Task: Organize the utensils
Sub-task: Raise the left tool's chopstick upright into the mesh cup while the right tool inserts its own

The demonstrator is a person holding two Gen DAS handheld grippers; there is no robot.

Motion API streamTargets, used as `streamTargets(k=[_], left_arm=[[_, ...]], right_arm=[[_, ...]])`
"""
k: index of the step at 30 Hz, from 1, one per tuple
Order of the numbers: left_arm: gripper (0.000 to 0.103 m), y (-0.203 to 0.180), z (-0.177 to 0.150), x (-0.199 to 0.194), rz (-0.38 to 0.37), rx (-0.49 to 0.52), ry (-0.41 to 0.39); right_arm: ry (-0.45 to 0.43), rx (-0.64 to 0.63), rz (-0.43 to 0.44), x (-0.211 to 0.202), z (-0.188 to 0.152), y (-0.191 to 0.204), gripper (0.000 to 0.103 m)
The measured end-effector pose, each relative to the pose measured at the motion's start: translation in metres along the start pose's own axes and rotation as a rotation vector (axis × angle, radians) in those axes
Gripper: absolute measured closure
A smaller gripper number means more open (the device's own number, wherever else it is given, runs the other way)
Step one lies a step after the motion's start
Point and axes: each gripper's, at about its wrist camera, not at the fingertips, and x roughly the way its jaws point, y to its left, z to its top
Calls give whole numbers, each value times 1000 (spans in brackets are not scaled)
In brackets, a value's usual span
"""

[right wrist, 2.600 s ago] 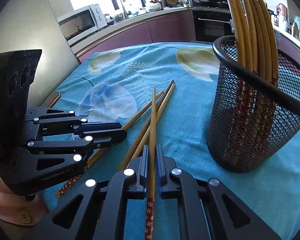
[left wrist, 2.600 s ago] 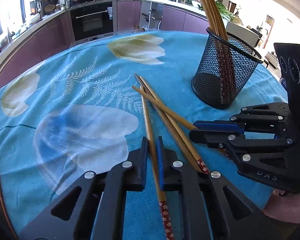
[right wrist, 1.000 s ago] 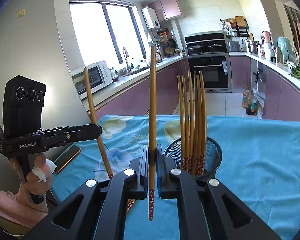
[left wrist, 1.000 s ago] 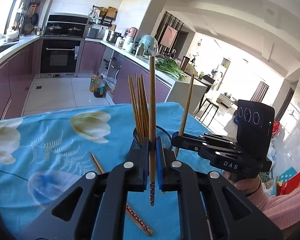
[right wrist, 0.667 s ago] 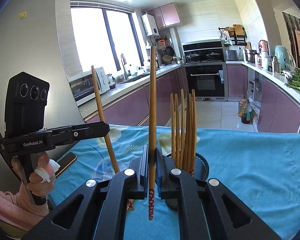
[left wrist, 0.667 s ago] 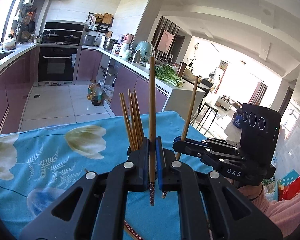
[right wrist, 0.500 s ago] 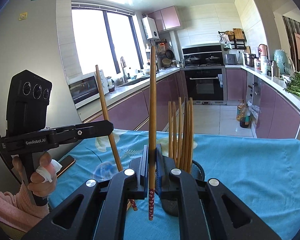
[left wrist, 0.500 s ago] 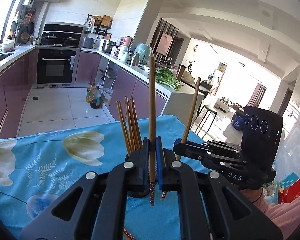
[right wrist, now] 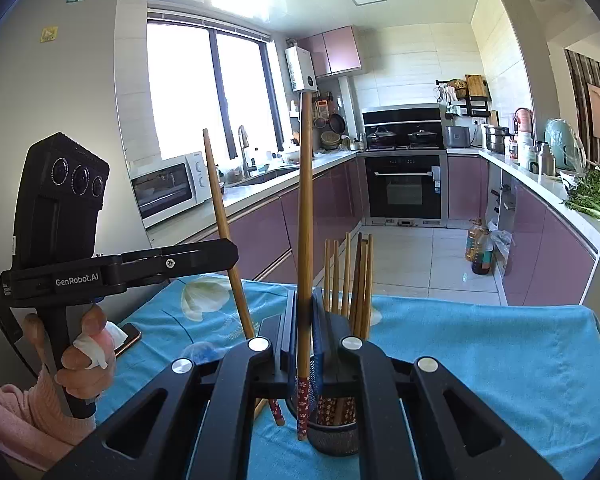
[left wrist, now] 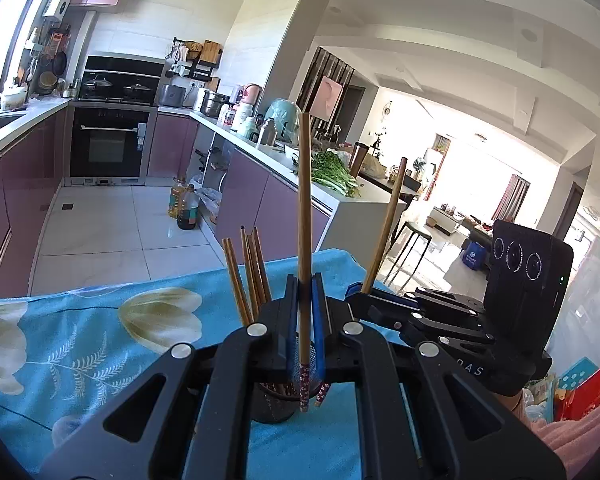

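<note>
My left gripper [left wrist: 305, 300] is shut on a wooden chopstick [left wrist: 305, 208], held upright with its red patterned end down over the black mesh holder [left wrist: 274, 406]. My right gripper [right wrist: 304, 312] is shut on another chopstick [right wrist: 305, 200], also upright, its patterned end just left of the holder [right wrist: 336, 438]. Several chopsticks [right wrist: 352, 276] stand in the holder. Each gripper shows in the other's view: the right one [left wrist: 356, 294] with its chopstick [left wrist: 386, 224], the left one [right wrist: 230, 256] with its chopstick [right wrist: 224, 232].
The table carries a blue floral cloth [right wrist: 480, 344]. A phone [right wrist: 128, 338] lies at the table's left edge. Kitchen counters, an oven [right wrist: 406, 188] and a microwave [right wrist: 166, 188] stand behind. One chopstick tip [right wrist: 260, 406] shows on the cloth under my right gripper.
Both grippers lifted their chopsticks off the cloth, turned them upright and moved above the holder. Over the last second both rose a little; the holder sits lower in both views.
</note>
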Motion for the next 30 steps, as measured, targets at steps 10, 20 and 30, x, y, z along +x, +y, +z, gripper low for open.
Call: streamTargets(k=[10, 20, 30], left_arm=[[95, -8, 6, 10, 34, 26, -18], [96, -10, -2, 26, 66, 44, 17], [95, -11, -10, 37, 84, 49, 58]], right_arm=[[-15, -3, -11, 6, 7, -4, 97], [-6, 9, -37, 20, 8, -11, 97], [30, 27, -52, 35, 1, -16, 97]])
